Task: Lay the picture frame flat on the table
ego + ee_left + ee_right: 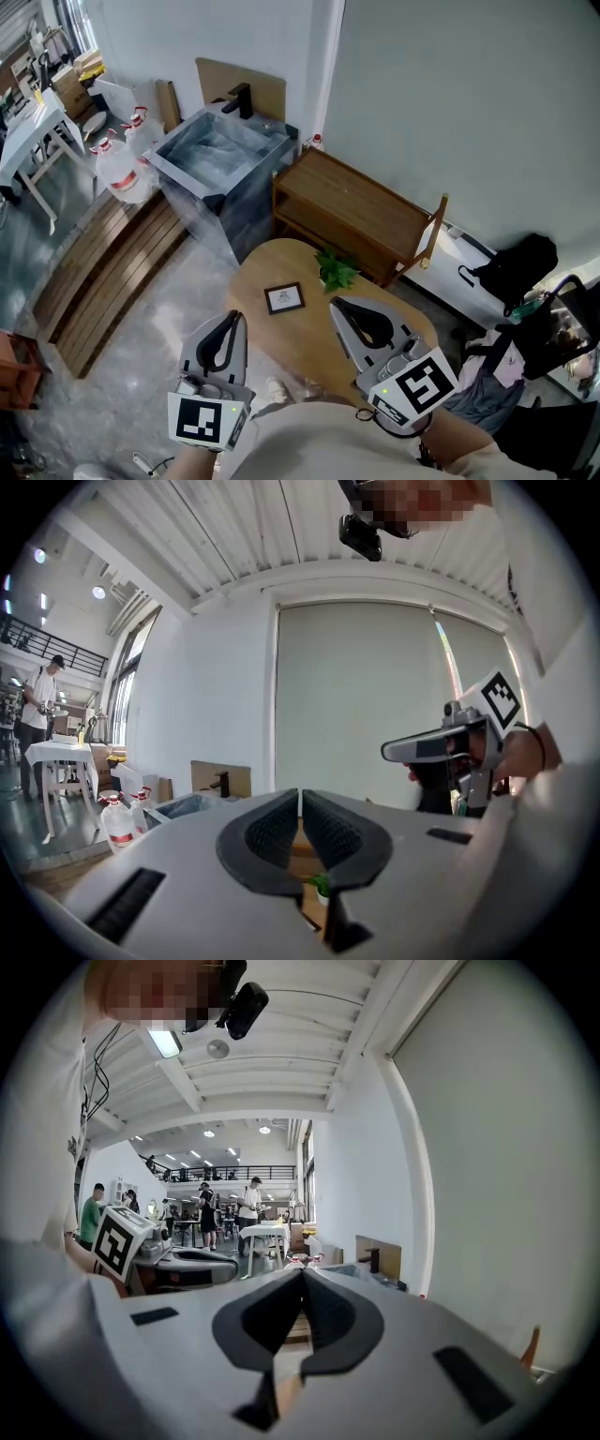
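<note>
A small dark-framed picture frame [284, 298] lies on the round wooden table [281, 262], face up, in the head view. My left gripper [232, 317] is held above the table's near left edge, jaws shut and empty. My right gripper [336, 305] hovers to the right of the frame, near the plant, also shut with nothing in it. Both are raised off the table and apart from the frame. In the left gripper view the shut left gripper [300, 799] points level across the room, with the right gripper [450, 747] at the right. The right gripper view shows the right gripper [302, 1274] closed.
A small green plant [336, 270] sits on the table's far side. Behind it stands a wooden bench [356, 211] against the wall, and a grey sink unit [220, 164] to the left. Water bottles [122, 169] and wooden slats [103, 272] occupy the floor at left. A black bag [520, 267] lies at right.
</note>
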